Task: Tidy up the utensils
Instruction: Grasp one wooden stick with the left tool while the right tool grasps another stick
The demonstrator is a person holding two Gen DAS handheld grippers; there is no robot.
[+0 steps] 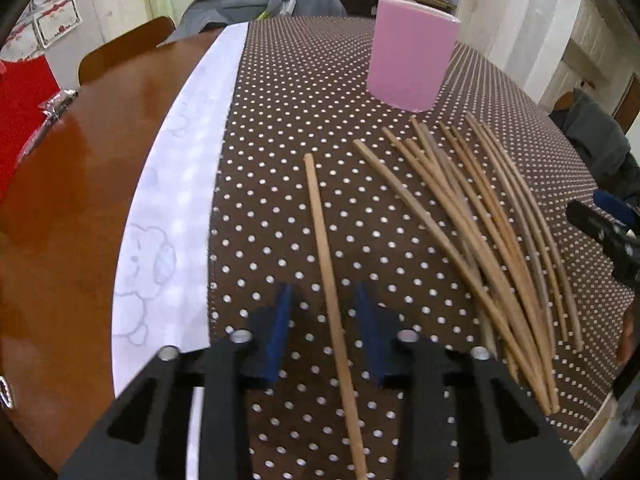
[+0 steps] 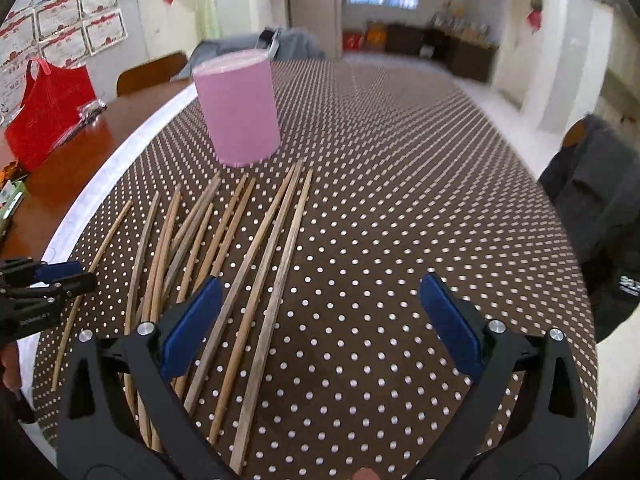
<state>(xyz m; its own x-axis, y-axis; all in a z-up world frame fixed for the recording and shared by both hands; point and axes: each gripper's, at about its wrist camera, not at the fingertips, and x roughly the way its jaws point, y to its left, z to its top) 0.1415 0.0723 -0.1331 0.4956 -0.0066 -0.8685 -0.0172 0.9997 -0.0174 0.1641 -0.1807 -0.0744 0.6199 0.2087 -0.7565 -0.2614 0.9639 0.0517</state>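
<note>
- The chopsticks [image 2: 224,264] are plain, pale-brown wooden sticks, long and thin, tapering slightly toward their far ends; some look greyer and more worn than others.
- Most lie in a loose fan on the brown, white-dotted cloth [image 2: 400,220] covering the bench [image 1: 80,184], several crossing or overlapping at their near ends.
- One single chopstick [image 1: 326,264] lies apart to the left of the bundle, pointing away from the camera.
- The left tongs [image 1: 324,292] are spread, one blue pad on each side of that single chopstick, neither pad visibly touching it.
- The right tongs [image 2: 320,284] stand wide open with nothing between them; the left pad sits over the right part of the fan, the right pad over bare cloth.
- A pink cylindrical holder [image 2: 238,110] stands upright on the cloth just beyond the far tips of the chopsticks.
- A red bag [image 2: 44,116] rests on the bare wood at the left.
</note>
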